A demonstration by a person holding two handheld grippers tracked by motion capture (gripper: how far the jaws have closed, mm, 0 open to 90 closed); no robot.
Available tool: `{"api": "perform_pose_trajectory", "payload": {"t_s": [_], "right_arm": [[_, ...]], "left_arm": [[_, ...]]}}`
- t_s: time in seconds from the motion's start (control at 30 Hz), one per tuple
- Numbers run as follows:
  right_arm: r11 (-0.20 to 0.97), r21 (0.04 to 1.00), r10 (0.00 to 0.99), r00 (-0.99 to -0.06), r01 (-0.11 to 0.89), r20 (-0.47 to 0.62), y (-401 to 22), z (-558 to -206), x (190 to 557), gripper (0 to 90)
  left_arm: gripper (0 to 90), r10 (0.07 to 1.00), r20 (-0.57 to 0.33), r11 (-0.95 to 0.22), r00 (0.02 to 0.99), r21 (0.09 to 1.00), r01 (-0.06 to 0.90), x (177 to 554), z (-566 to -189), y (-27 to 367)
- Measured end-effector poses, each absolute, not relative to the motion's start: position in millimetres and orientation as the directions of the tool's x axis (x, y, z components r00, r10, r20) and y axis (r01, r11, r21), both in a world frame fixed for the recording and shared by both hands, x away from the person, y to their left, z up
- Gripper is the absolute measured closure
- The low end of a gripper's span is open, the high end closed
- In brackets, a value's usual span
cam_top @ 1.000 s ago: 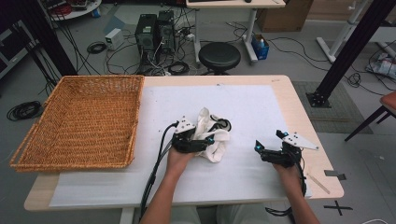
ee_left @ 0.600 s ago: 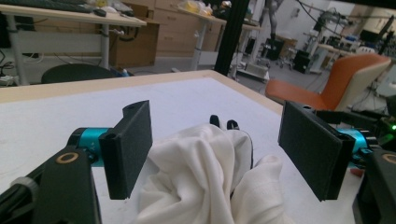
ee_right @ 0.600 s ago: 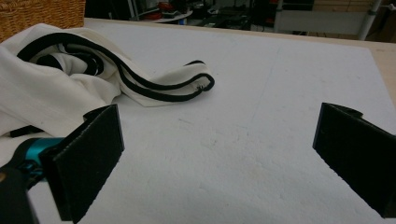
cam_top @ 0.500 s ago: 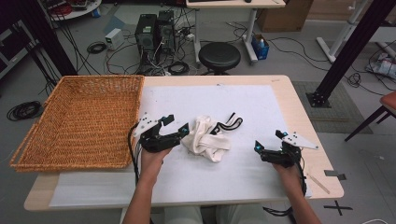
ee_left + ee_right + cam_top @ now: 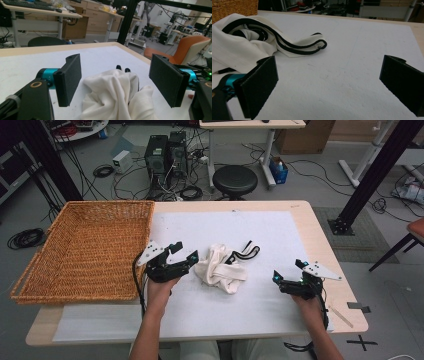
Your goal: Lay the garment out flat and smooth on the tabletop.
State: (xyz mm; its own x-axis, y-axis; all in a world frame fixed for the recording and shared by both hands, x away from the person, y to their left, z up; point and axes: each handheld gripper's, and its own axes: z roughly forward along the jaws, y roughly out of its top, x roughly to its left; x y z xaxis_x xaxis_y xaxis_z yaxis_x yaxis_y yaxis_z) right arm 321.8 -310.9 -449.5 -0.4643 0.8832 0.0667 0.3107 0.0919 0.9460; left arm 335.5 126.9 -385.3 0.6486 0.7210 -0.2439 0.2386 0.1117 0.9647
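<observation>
A crumpled white cloth with black trim lies on the white mat in the middle of the table. My left gripper hovers just left of it, jaws open and pointing at it. In the left gripper view the cloth bunches up low between the wide-apart jaws, and the pads do not touch it. My right gripper rests open to the right of the cloth, a short gap away. In the right gripper view the cloth lies ahead at the left, its black-edged strap reaching toward the middle, with bare mat between the jaws.
A large wicker basket stands on the table's left part, close behind my left hand. The white mat covers most of the tabletop. A stool and computer cases stand on the floor beyond the far edge.
My left gripper has drawn back to the left, off the cloth and toward the basket, then held still. The cloth stays on the mat. The right gripper has not moved.
</observation>
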Motion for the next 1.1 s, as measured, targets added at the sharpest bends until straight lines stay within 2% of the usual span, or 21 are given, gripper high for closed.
{"api": "perform_pose_trajectory", "payload": {"t_s": [0.2,0.3,0.37,0.43,0.5,0.63,0.67,0.73,0.83,0.93,1.1], "right_arm": [[0.098,0.945,0.884,-0.463,0.310,0.060,-310,-449,322,2.3],[0.060,0.918,0.869,-0.474,0.392,0.145,-300,-446,322,4.5],[0.112,0.909,0.842,-0.524,0.401,0.127,-281,-442,322,7.6],[0.173,0.897,0.786,-0.606,0.406,0.123,-258,-439,326,22.7],[0.204,0.885,0.736,-0.662,0.418,0.143,-234,-435,332,30.6],[0.280,0.841,0.719,-0.682,0.463,0.136,-186,-433,349,51.2],[0.303,0.814,0.715,-0.683,0.495,0.149,-178,-436,354,64.7],[0.333,0.788,0.713,-0.685,0.518,0.149,-170,-440,354,84.6],[0.324,0.829,0.685,-0.718,0.455,0.126,-184,-432,329,86.6],[0.346,0.850,0.662,-0.745,0.398,0.079,-216,-427,294,86.6],[0.330,0.818,0.700,-0.704,0.471,0.123,-272,-438,258,86.5]], "left_arm": [[26.2,0.718,-0.224,0.096,0.659,0.969,0.226,351,-375,125],[26.2,0.723,-0.229,0.101,0.652,0.968,0.229,359,-372,128],[26.2,0.725,-0.233,0.104,0.648,0.967,0.232,361,-373,129],[26.3,0.727,-0.237,0.088,0.645,0.963,0.254,361,-375,127],[26.3,0.724,-0.232,0.066,0.650,0.961,0.270,360,-375,124],[26.4,0.728,-0.233,0.050,0.644,0.956,0.289,357,-374,120],[26.5,0.731,-0.235,0.044,0.640,0.953,0.300,357,-374,119],[27.6,0.729,-0.241,0.029,0.640,0.946,0.322,356,-375,118],[28.9,0.721,-0.242,0.013,0.650,0.942,0.336,356,-378,115],[30.3,0.703,-0.251,-0.011,0.666,0.932,0.363,362,-385,107],[30.7,0.656,-0.282,-0.066,0.699,0.902,0.426,374,-405,76]]}}
